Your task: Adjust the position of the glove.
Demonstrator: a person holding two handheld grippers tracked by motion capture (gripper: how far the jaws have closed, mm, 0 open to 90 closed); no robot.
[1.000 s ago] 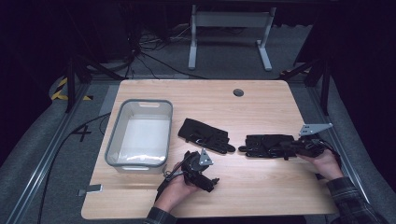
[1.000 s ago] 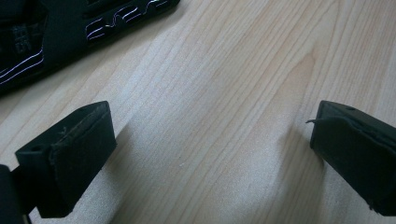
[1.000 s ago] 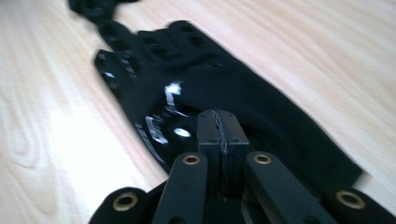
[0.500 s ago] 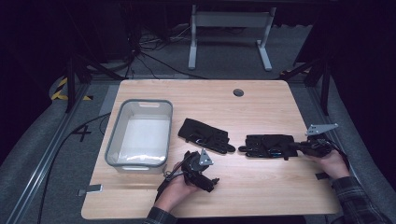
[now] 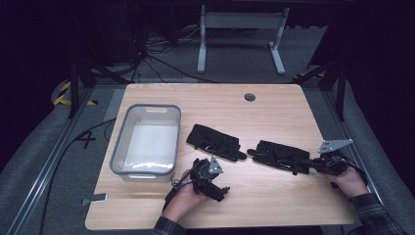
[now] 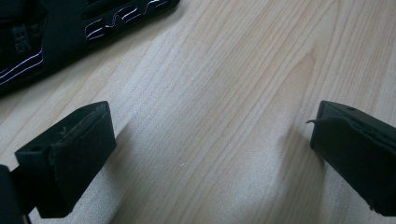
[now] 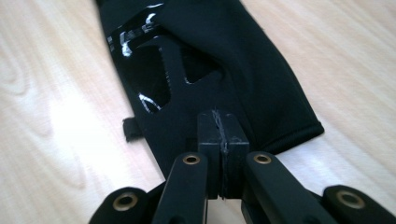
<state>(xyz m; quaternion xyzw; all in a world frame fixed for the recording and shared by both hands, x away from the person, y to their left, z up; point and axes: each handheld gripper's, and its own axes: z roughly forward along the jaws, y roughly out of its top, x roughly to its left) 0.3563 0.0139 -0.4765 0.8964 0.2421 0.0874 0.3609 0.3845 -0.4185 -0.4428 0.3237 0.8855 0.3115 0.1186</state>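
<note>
Pale wooden table [image 5: 274, 98] on grey floor [image 5: 44, 161] (dark room), metal stand [image 5: 240, 29] behind.

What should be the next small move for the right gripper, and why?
Probably lift a little and carry the right-hand glove toward the grey bin. The right gripper is shut on the glove's cuff edge, the glove lies flat on the table, and the bin is open.

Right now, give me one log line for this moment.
left claw: open, over bare table | right claw: shut on right glove cuff | left glove: flat | bin: untouched
</note>
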